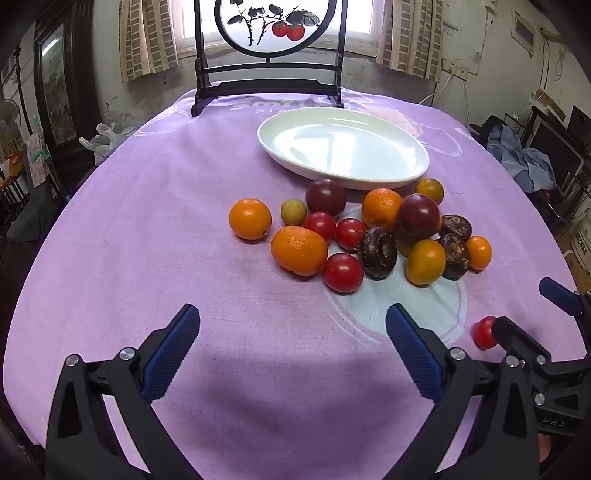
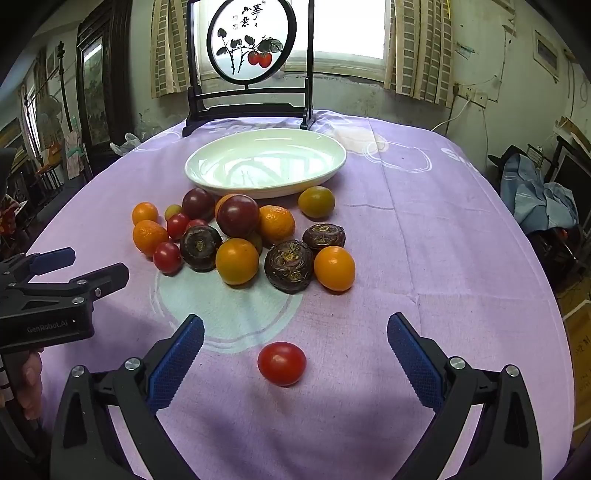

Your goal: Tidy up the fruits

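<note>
A white oval plate (image 1: 343,177) (image 2: 266,186) stands empty at the far middle of the purple tablecloth. In front of it lies a pile of fruit (image 1: 369,232) (image 2: 236,232): oranges, red tomatoes, dark plums and brown water chestnuts. One red tomato (image 2: 282,363) (image 1: 484,332) lies apart, between my right gripper's open fingers. My right gripper (image 2: 295,354) is open and empty; it also shows at the right edge of the left wrist view (image 1: 528,314). My left gripper (image 1: 293,343) is open and empty, short of the pile; it shows from the side in the right wrist view (image 2: 85,264).
A dark wooden stand with a round painted screen (image 1: 273,26) (image 2: 251,44) stands at the table's far edge behind the plate. The purple tablecloth (image 1: 166,221) (image 2: 424,240) covers the table. Furniture and clutter surround the table.
</note>
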